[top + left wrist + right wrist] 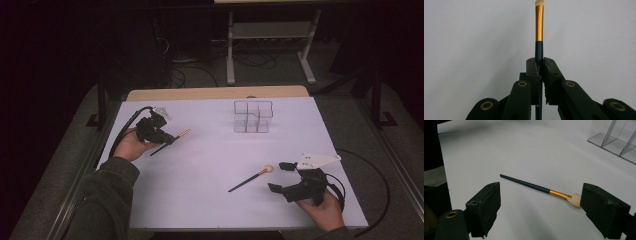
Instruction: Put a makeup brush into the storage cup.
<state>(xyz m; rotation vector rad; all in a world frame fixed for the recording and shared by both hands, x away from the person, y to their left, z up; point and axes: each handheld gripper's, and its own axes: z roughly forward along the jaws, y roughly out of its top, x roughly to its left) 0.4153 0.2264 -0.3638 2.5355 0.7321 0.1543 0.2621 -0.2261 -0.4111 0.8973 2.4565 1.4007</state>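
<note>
Two makeup brushes are on this table, one gripped and one lying loose. The held brush [171,140] sits at the left, clamped by its dark slim handle in the left gripper [167,139], whose jaws are clenched tight on it. In the left gripper view the brush [539,27] runs straight out from between the black ridged pads, showing a dark round handle, then a shiny gold metal ferrule, then a small pale tuft at the tip. The left hand [131,145] holds that gripper just above the white table [210,165], near its left edge, and a black cable loops away from it.

Toward the middle and back stands one clear plastic organizer [253,116], boxy, with several upright square compartments and thin see-through walls; it is well apart from both brushes.

Right of centre lies the loose brush [250,179], flat on the smooth white surface, with a tapering dark handle, a short gold ferrule and a rounded, fluffy cream head. The right gripper [280,176] is just beside that head, jaws released and spread wide, nothing between the pads. In the right gripper view the brush [536,188] lies across the gap, its cream head close to one blocky black jaw. The right hand [325,209] holds the gripper, which carries one grey three-cornered plate on top
</note>
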